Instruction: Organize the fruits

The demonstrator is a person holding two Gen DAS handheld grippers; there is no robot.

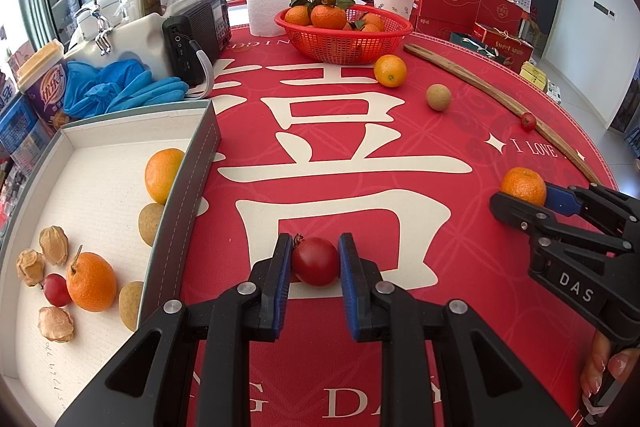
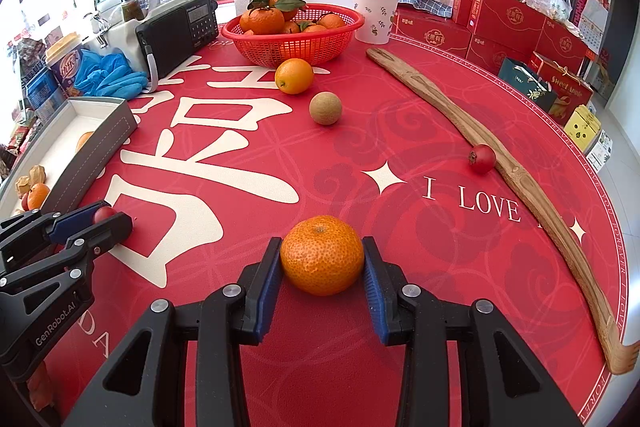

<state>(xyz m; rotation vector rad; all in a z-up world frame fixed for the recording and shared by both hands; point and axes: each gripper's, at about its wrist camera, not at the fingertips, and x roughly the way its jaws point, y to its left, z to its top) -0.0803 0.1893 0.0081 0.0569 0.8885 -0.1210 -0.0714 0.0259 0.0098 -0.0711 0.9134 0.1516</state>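
My left gripper (image 1: 315, 259) is shut on a small red tomato (image 1: 315, 261) on the red tablecloth, just right of the grey-walled tray (image 1: 188, 183). The tray holds oranges (image 1: 91, 282), brown round fruits, a red tomato and husked fruits. My right gripper (image 2: 322, 259) is shut on a mandarin (image 2: 322, 255) on the cloth; it also shows in the left wrist view (image 1: 524, 185). Loose on the cloth lie an orange (image 2: 294, 75), a brown round fruit (image 2: 325, 108) and another small tomato (image 2: 482, 158). The left gripper appears in the right wrist view (image 2: 105, 215).
A red basket (image 2: 292, 45) of mandarins stands at the back. A long wooden stick (image 2: 500, 163) lies along the right side. A black radio (image 2: 178, 33), blue gloves (image 1: 120, 89), a paper cup (image 2: 374, 13) and red gift boxes (image 2: 508, 23) ring the table.
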